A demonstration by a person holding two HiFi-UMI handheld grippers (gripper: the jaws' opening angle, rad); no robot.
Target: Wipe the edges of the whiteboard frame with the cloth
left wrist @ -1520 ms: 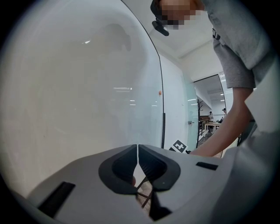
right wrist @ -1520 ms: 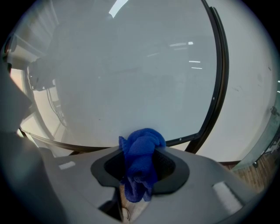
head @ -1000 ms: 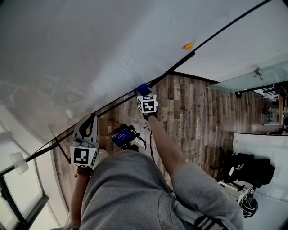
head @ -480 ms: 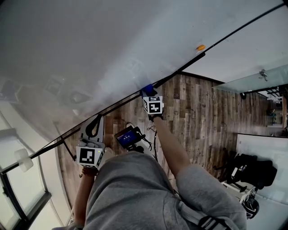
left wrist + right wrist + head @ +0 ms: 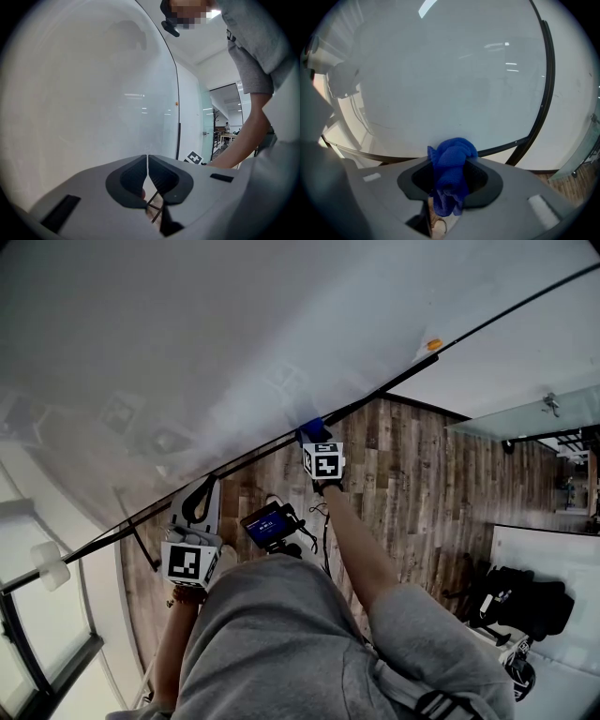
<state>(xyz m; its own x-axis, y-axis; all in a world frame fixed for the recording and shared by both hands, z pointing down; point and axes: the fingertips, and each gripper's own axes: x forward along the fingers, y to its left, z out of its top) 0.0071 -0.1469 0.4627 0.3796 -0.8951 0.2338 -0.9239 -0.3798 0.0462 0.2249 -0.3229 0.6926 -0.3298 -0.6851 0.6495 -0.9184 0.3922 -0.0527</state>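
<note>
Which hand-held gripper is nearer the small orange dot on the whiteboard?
Right. The right hand-held gripper, holding the blue cloth, is along the black frame from the small orange dot; the left hand-held gripper is farther down.

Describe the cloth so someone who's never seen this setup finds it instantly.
Start at the big whiteboard and follow its dark frame along the lower edge to the right claw. Pinched in that claw, up at the frame, is the bunched cloth: deep blue and soft, where everything around it is white board, black frame and grey claw.
</note>
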